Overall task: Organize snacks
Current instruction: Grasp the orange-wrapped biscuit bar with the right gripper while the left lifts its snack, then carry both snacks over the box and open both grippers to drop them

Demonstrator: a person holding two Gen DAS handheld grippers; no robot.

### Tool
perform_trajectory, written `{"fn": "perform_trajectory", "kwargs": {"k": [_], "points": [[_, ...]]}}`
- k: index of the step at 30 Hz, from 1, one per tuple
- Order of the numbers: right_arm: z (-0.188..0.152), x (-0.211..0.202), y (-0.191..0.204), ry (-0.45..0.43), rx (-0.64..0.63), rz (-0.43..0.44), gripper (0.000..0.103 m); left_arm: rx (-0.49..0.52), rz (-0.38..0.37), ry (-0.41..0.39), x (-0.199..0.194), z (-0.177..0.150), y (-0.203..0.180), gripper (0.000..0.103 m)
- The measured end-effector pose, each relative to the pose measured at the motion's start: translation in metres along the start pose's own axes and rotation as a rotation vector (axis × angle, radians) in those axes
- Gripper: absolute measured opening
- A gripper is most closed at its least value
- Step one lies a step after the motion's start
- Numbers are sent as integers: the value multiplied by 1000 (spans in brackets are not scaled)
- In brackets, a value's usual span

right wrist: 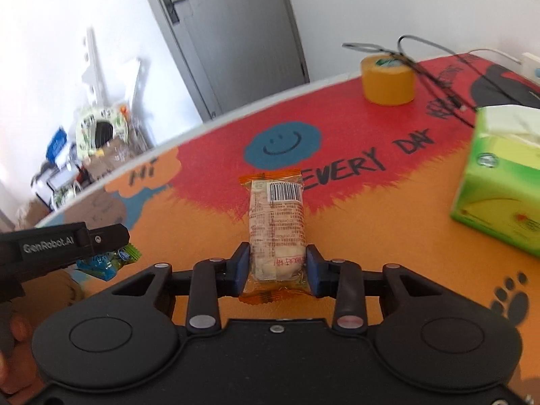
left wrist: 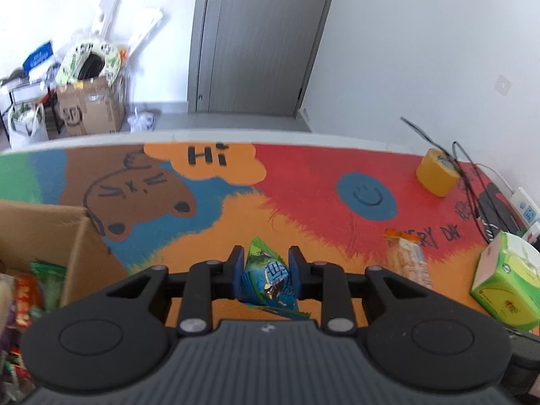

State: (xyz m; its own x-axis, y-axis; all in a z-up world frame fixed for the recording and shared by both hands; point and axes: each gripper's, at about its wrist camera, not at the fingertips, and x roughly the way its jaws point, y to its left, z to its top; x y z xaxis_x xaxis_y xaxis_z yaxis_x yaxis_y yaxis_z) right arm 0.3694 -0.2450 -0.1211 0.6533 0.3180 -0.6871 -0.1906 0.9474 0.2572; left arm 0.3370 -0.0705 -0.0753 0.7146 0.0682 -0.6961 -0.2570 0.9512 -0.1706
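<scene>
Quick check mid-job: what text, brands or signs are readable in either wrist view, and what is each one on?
"Hi": orange speech bubble painted on the table mat.
"EVERY DAY": black lettering on the mat's red area.
"GenRobot.AI": side of the left gripper.
Smiley sign: blue blob on the mat.
Barcode and print on the orange-ended snack packet: too small.
Tissue box, blue-green snack packet: too blurred.

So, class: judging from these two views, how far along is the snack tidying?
Done: several packets already lie in the brown cardboard box. In hand: the left gripper is shut on a blue-green foil snack packet, lifted off the colourful painted table; the right gripper has its fingers around an orange-ended wrapped cake that lies on the table. Left: boxing both.
</scene>
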Motion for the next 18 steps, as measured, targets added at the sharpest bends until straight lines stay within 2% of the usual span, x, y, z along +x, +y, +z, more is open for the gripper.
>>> {"fn": "perform_trajectory", "kwargs": {"k": [11, 18], "points": [[-10, -71, 9, -121, 94, 113, 35, -21, -70, -114, -76, -4, 14, 27], [-18, -105, 32, -190, 84, 185, 35, -59, -78, -171, -116, -12, 39, 27]]}}
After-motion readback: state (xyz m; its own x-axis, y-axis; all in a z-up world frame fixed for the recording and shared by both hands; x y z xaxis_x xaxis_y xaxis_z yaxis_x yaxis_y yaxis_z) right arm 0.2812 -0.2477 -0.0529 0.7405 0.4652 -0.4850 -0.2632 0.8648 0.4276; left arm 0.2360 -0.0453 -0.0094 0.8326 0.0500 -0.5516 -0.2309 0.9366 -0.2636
